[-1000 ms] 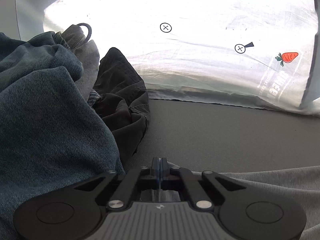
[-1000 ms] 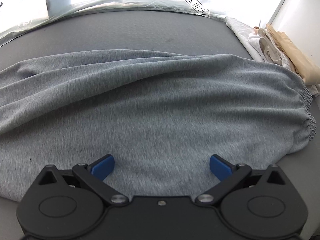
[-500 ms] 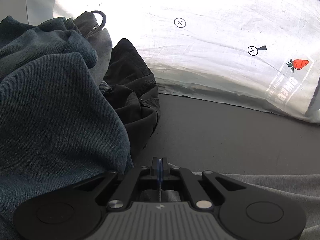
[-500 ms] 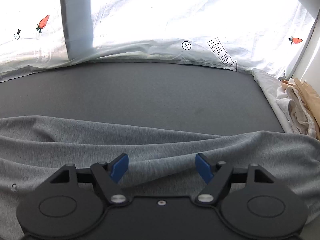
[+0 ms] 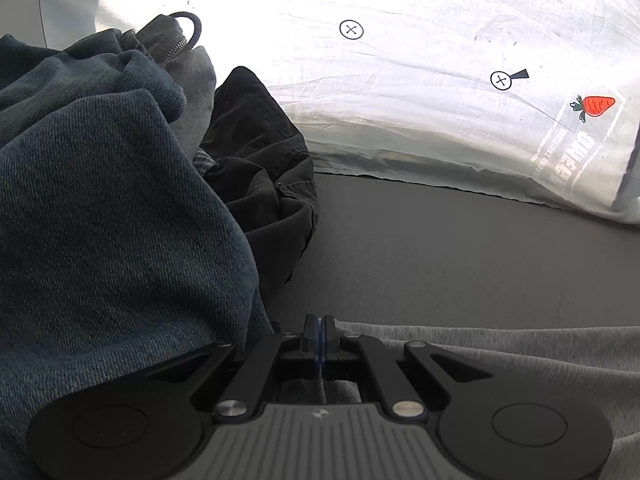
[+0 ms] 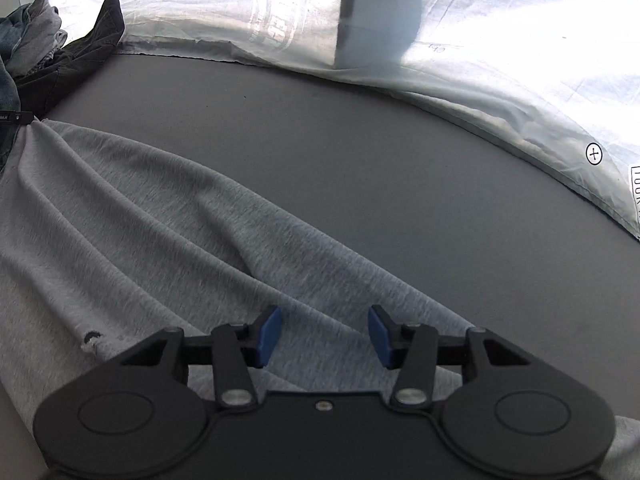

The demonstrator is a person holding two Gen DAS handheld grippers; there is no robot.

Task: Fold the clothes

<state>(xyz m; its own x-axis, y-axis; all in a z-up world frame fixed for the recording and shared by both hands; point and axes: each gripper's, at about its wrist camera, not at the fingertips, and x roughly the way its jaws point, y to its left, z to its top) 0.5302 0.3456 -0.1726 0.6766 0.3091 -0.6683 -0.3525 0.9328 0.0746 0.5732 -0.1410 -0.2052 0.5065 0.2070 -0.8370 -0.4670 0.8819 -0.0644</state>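
Grey knit garment [image 6: 168, 216]: heather-grey jersey, spread across dark grey surface, long diagonal creases fanning from its far-left corner; small hole near front-left edge. Unfolded. Far left: heap of clothes [image 5: 112, 208], denim, black, grey, crumpled.

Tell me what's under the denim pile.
Black trousers and a bit of checked fabric poke out beneath the denim. Anything deeper, and the table under it, is covered.

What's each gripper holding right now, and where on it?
Left gripper is shut on the grey garment, pinching a bunched edge. Right gripper, jaws just closing, stands over a fold of it, gripping nothing yet.
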